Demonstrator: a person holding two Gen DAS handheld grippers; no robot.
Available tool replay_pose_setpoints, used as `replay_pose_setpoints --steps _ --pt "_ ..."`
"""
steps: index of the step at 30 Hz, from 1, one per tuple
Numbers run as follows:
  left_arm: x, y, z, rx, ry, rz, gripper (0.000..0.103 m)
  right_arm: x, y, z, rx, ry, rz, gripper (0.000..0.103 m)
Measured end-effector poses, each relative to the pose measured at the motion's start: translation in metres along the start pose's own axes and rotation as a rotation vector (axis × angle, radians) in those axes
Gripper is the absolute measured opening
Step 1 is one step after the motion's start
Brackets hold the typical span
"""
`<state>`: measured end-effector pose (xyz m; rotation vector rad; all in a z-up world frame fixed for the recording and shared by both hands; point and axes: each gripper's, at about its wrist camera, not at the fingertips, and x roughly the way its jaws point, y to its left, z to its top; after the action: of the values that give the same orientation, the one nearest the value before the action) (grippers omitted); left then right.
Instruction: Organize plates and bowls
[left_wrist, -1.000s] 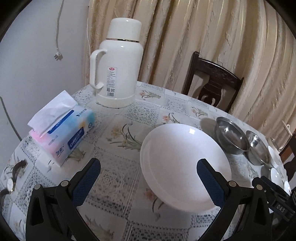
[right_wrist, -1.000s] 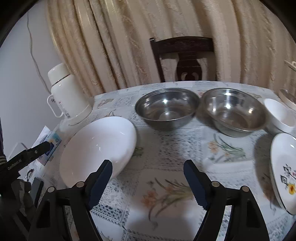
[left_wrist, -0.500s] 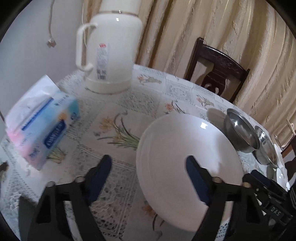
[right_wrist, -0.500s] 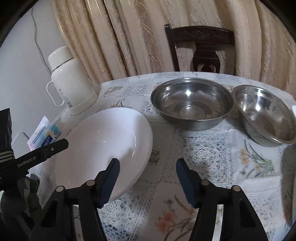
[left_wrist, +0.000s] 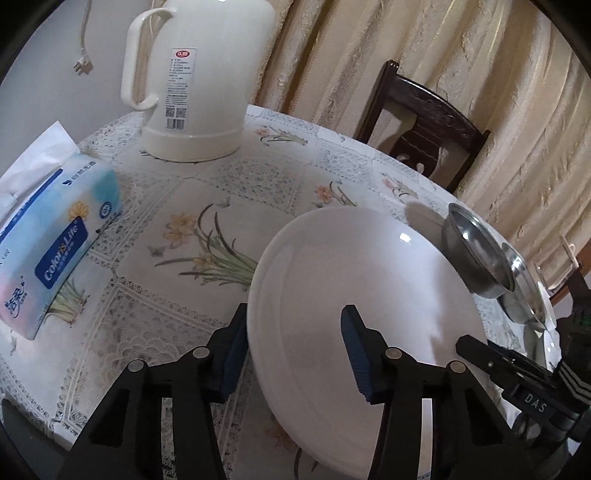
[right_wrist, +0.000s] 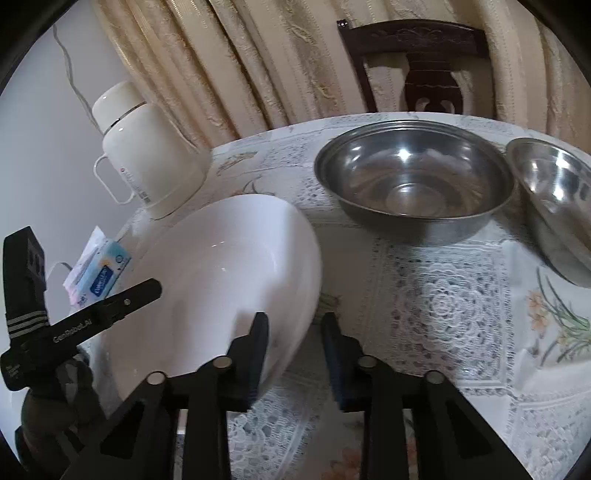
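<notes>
The big white plate (left_wrist: 369, 295) lies on the flowered tablecloth (left_wrist: 207, 206) near the front edge of the round table, toward its left side. Both grippers straddle its rim from opposite sides. The left gripper (left_wrist: 293, 343) has one blue-padded finger outside the plate's left rim and the other over the plate's inside; the jaws stand apart with a clear gap around the rim, not clamped. The right gripper (right_wrist: 291, 354) reaches the plate (right_wrist: 221, 280) from the right: its left finger lies over the inner slope, its right finger just outside the rim above the cloth. Those jaws are narrowed but a gap shows on each side of the rim, so it is released too, gripping nothing.

Just right of the plate, further toward the back edge, stands a steel bowl (right_wrist: 413, 184), and a second steel bowl (right_wrist: 554, 199) sits beside it, their rims nearly touching. In the left wrist view the same two bowls appear edge-on past the plate's far right rim.

At the back left of the table stands a cream thermos jug (left_wrist: 195, 77) with a handle and a printed label. A soft pack of tissues (left_wrist: 48, 247) lies at the left edge. A dark wooden chair (left_wrist: 421, 122) stands behind the table against beige curtains (left_wrist: 480, 55). A plug (left_wrist: 83, 66) hangs on the wall at left.
</notes>
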<state>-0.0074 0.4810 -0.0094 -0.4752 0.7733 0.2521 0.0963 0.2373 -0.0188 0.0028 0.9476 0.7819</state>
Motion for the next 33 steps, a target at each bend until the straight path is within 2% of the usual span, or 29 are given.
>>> replay_pose_setpoints --steps 4,15,33 --pt "0.001 0.0 0.0 -0.002 -0.009 -0.005 0.048 0.002 0.008 -0.001 -0.037 0.005 0.008 0.025" --pt "-0.006 -0.006 -0.006 0.007 -0.015 0.004 0.048 -0.006 0.007 -0.007 -0.082 0.0 0.001 0.025" --pt "-0.043 -0.064 -0.056 0.139 0.031 -0.036 0.048 -0.074 -0.027 -0.06 0.0 -0.028 0.02 0.025"
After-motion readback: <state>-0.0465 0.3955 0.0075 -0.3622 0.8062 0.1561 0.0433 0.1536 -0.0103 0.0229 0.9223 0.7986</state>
